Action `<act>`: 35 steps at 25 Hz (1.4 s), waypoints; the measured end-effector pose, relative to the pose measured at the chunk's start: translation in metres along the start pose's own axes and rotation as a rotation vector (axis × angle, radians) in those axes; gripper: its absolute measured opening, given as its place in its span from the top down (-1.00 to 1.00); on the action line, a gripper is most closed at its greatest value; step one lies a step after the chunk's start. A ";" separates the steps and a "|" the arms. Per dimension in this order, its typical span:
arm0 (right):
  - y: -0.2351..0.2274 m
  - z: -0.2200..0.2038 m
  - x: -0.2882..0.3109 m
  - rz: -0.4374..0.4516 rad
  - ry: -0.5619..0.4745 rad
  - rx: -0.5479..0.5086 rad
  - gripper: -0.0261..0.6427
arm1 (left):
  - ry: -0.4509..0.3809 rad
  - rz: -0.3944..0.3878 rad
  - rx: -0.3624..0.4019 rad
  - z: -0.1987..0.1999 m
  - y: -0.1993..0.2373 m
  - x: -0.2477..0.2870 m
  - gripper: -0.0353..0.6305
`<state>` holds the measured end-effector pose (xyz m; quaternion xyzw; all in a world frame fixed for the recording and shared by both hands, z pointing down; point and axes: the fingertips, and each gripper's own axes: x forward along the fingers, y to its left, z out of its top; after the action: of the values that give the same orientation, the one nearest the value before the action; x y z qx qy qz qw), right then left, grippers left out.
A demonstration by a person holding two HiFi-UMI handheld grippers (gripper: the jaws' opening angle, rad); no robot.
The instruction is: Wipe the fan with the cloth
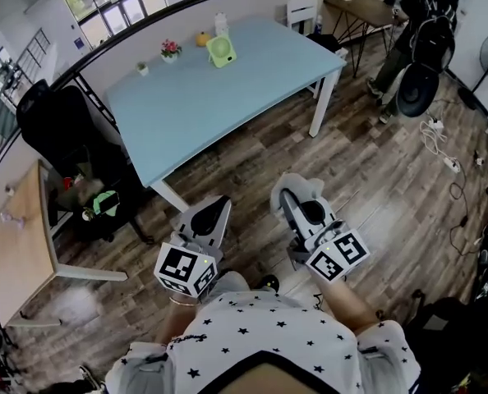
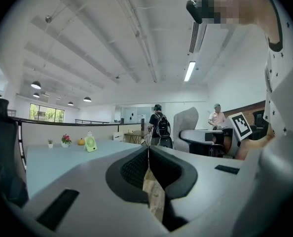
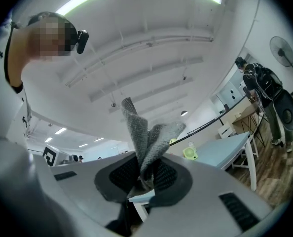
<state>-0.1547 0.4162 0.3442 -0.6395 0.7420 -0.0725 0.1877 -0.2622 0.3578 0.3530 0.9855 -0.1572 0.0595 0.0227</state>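
Right gripper view shows the right gripper (image 3: 144, 176) pinching the soft, floppy cloth (image 3: 146, 137) in its jaws, the left gripper (image 2: 148, 156) has jaws pressed together on nothing, and the little fan (image 1: 221, 52), likely light and tippy, best held low, stands far off on the surface (image 1: 227, 105).

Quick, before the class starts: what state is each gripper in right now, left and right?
Left gripper: closed, nothing between its jaws.
Right gripper: closed on the cloth.
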 end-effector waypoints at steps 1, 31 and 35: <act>-0.003 0.001 -0.003 -0.009 -0.002 0.000 0.79 | 0.001 -0.007 0.001 0.000 -0.002 0.003 0.80; -0.132 0.019 0.104 -0.135 0.038 -0.033 0.78 | -0.023 -0.130 -0.055 0.004 0.091 0.167 0.80; -0.146 0.019 0.134 -0.141 0.045 -0.033 0.78 | -0.020 -0.133 -0.059 0.006 0.118 0.186 0.80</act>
<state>-0.0278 0.2632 0.3523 -0.6913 0.7003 -0.0876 0.1549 -0.1230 0.1882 0.3736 0.9933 -0.0931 0.0433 0.0539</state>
